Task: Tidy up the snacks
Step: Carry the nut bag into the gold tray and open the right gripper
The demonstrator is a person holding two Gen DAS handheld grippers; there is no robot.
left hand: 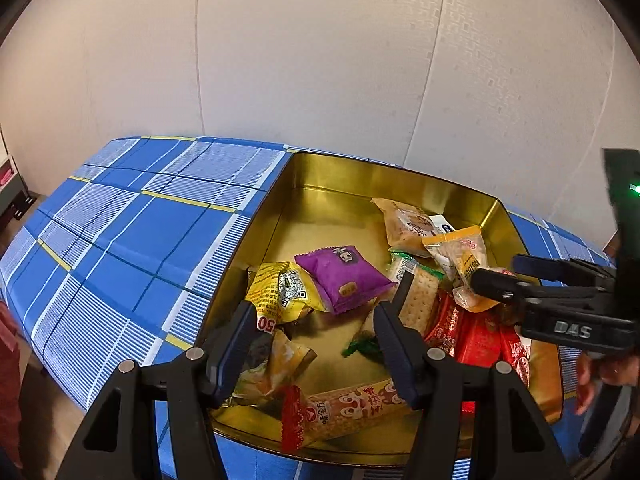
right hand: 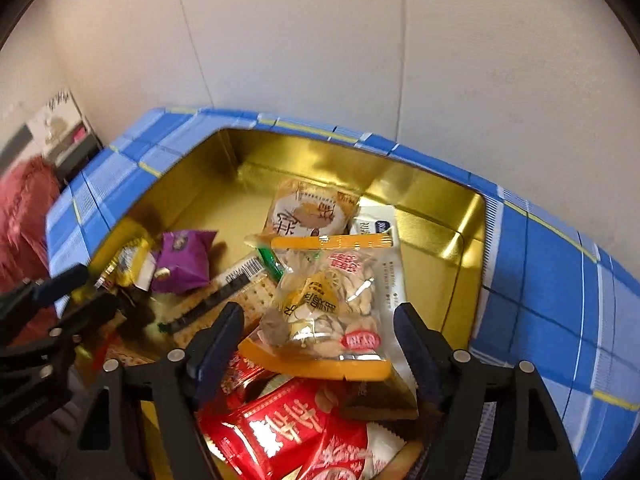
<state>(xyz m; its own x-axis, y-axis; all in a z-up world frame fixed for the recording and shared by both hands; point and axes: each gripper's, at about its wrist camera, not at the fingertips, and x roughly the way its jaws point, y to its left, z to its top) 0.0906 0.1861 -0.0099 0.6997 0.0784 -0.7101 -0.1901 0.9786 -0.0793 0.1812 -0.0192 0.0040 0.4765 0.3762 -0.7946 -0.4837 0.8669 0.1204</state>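
Note:
A gold tin box (left hand: pixel 320 176) (right hand: pixel 440 200) on a blue plaid cloth holds several snack packets. My left gripper (left hand: pixel 316 304) is open over the box's near left part, above a yellow packet (left hand: pixel 280 292) and a purple packet (left hand: pixel 344 276). My right gripper (right hand: pixel 320 312) is open and hovers over a clear orange-edged packet (right hand: pixel 328 308) that lies on red packets (right hand: pixel 280 432). The right gripper also shows in the left wrist view (left hand: pixel 504 276) at the box's right side. The left gripper shows at the left of the right wrist view (right hand: pixel 80 288).
The blue plaid cloth (left hand: pixel 132 240) covers the table left of the box and continues to its right (right hand: pixel 560 300). A white wall stands just behind. A cracker pack (left hand: pixel 416 296) and a long orange packet (left hand: pixel 352 408) also lie in the box.

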